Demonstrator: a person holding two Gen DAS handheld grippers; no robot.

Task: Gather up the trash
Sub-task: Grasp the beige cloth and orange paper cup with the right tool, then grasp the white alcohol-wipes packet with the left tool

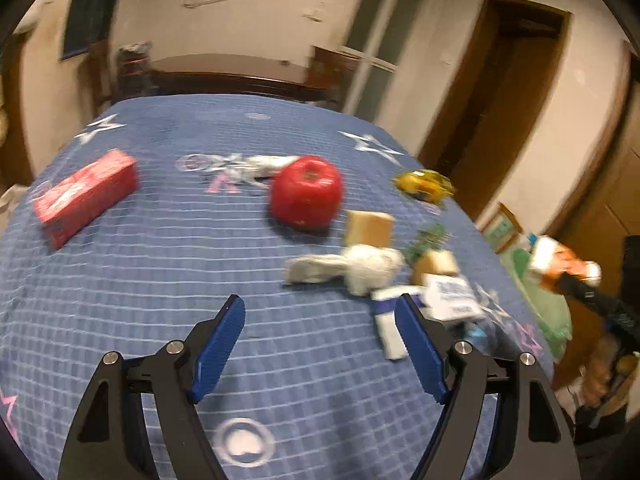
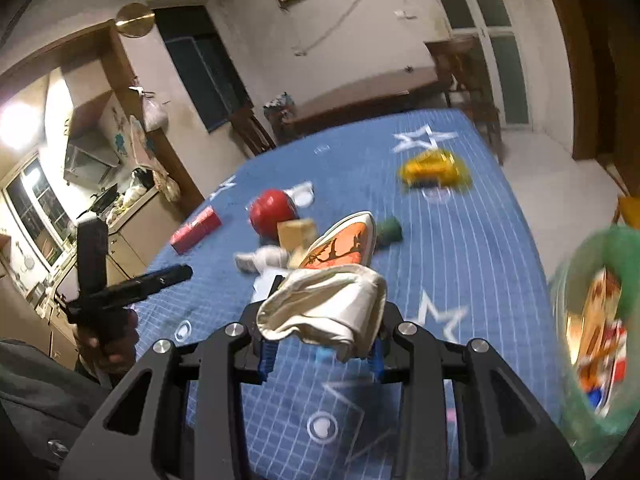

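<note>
The right tool (image 2: 320, 344) pinches a crumpled cream wrapper with an orange printed panel (image 2: 340, 276), held above the blue star-patterned tabletop (image 2: 480, 248) near the green trash bag (image 2: 616, 264) at its edge. The left tool (image 1: 320, 344) hangs spread and empty over the cloth. On the tabletop lie one red apple (image 1: 306, 192), one red box (image 1: 86, 196), one yellow wrapper (image 1: 424, 184), two tan blocks (image 1: 368, 228) and one white crumpled paper (image 1: 352, 268).

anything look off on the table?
Yes: crumpled white wrappers and torn packets lie strewn beside the red apple. The right gripper holds an orange-and-white wrapper.
</note>
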